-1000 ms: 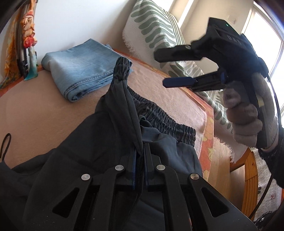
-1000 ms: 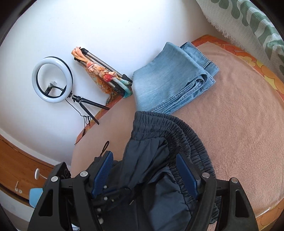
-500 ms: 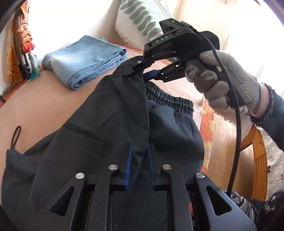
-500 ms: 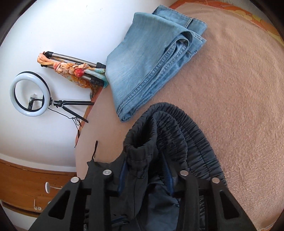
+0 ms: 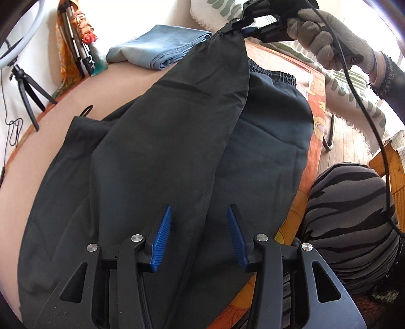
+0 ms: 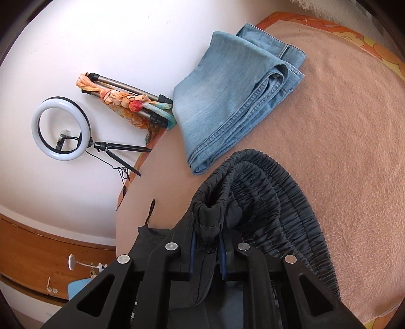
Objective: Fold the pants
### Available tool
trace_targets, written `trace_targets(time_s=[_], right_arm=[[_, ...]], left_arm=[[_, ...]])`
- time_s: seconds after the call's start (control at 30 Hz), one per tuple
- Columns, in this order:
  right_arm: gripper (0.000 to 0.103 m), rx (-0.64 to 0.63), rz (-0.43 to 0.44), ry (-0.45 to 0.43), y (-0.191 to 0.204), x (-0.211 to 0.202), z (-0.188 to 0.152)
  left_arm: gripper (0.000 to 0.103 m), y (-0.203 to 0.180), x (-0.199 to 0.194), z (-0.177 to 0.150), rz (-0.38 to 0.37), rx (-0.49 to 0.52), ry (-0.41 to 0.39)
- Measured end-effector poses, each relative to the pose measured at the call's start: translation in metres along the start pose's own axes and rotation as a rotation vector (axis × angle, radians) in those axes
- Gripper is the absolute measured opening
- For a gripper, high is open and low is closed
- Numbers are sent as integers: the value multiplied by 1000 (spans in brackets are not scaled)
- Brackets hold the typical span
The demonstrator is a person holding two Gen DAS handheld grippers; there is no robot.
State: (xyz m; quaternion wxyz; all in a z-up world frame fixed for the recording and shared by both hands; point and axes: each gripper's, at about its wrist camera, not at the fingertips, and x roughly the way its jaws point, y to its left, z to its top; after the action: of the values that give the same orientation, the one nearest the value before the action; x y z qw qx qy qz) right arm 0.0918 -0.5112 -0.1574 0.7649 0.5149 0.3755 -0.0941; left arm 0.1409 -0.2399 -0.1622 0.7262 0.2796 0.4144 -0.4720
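Observation:
Dark grey pants (image 5: 164,141) lie on the pink blanket (image 5: 76,93) on the bed. One leg is pulled up and stretched towards the waistband (image 6: 283,202). My right gripper (image 6: 206,243) is shut on the elastic cuff of that leg (image 6: 210,215) and holds it above the waistband; it also shows in the left wrist view (image 5: 246,24), far and high. My left gripper (image 5: 198,235) is open, its blue pads (image 5: 162,238) on either side of the stretched leg, not gripping it.
Folded blue jeans (image 6: 235,101) lie at the far side of the blanket near the wall. A ring light on a tripod (image 6: 60,129) and a folded tripod with a scarf (image 6: 126,98) stand by the wall. A striped cushion (image 5: 351,240) sits at the bed's right edge.
My left gripper has opened and let go of the leg fabric. My right gripper has closed on the cuff and pulled it up and away, stretching the leg out.

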Motion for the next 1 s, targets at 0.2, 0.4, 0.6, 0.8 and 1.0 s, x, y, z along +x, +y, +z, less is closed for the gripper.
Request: trace_targets(time_s=[0.2,0.4,0.6,0.8,1.0], right_arm=[[13,-1,-6,-19,0,-15,-11],[12,5,0,-38,-5,-36,-24],[12,12,29,-46,-12,-64,-50],[12,53,66,-35,-32,-78,-87],[11,127,40,-33,-74,-74,-113]], left_arm=[[13,6,6,-6,41,-13,-42],[3,20,-19,-7,29,-82,-142],[3,22,-60,-18,38,-74,-199],[3,21,-76,-32,32,-61,-196],[3,14,-71,-43,2,-67,-186]])
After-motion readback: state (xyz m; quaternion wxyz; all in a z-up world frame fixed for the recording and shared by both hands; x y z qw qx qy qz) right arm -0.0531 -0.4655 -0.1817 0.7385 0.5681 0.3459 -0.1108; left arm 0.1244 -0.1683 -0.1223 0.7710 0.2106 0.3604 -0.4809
